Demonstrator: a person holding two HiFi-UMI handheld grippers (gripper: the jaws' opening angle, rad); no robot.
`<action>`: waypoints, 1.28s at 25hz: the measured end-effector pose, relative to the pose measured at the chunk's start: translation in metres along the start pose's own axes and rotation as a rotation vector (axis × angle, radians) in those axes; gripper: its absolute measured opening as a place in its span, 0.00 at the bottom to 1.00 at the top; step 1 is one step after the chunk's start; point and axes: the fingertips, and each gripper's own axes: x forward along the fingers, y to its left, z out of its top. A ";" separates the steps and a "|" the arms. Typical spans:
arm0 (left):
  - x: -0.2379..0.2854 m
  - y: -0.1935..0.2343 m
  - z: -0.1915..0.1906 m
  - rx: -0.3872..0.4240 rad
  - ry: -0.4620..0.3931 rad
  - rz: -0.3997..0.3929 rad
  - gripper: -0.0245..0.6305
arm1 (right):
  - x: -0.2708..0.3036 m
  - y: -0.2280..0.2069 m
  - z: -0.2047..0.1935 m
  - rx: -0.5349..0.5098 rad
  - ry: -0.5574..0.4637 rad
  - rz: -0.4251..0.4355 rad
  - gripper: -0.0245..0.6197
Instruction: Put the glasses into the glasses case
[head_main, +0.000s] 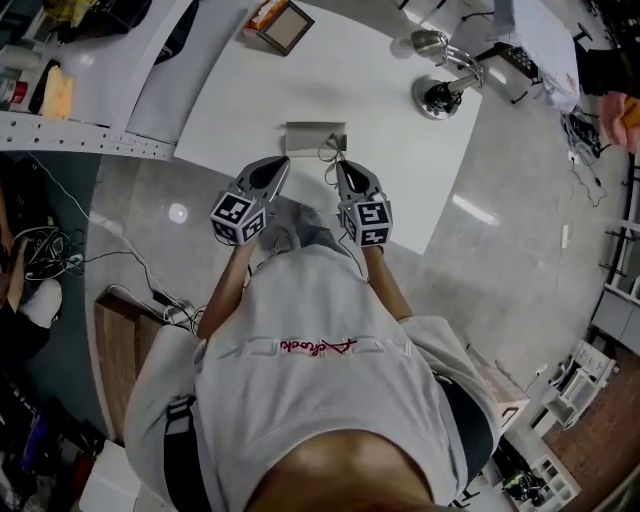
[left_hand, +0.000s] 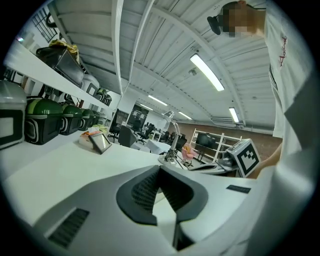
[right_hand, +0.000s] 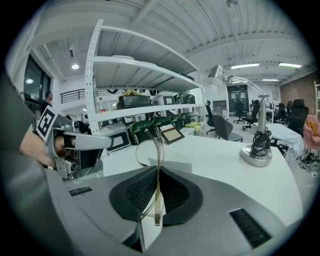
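The glasses case (head_main: 315, 136), a grey box, lies on the white table (head_main: 400, 170) close to its front edge. My right gripper (head_main: 339, 166) is shut on the thin wire-rimmed glasses (head_main: 329, 151), just right of the case. In the right gripper view one temple runs up between the pads (right_hand: 175, 192) of my right gripper (right_hand: 158, 170), the glasses (right_hand: 150, 150) stick out ahead, and the case (right_hand: 172, 165) lies behind them. My left gripper (head_main: 282, 162) hovers at the case's left end, shut (left_hand: 160, 168) with nothing in it.
A desk lamp (head_main: 440, 92) stands at the table's right side, a framed tablet (head_main: 283, 25) at its far edge. A shelf unit (head_main: 70, 130) with dark green boxes (right_hand: 150, 127) lines the left. The person's body is right behind the table's front edge.
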 end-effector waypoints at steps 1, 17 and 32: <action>0.002 0.002 -0.002 -0.007 0.004 0.004 0.04 | 0.004 -0.001 -0.004 0.001 0.013 0.007 0.06; 0.004 0.034 -0.016 -0.075 0.016 0.080 0.04 | 0.069 0.006 -0.025 -0.395 0.216 0.186 0.06; -0.018 0.050 -0.013 -0.095 -0.014 0.129 0.04 | 0.117 0.016 -0.037 -1.058 0.342 0.287 0.06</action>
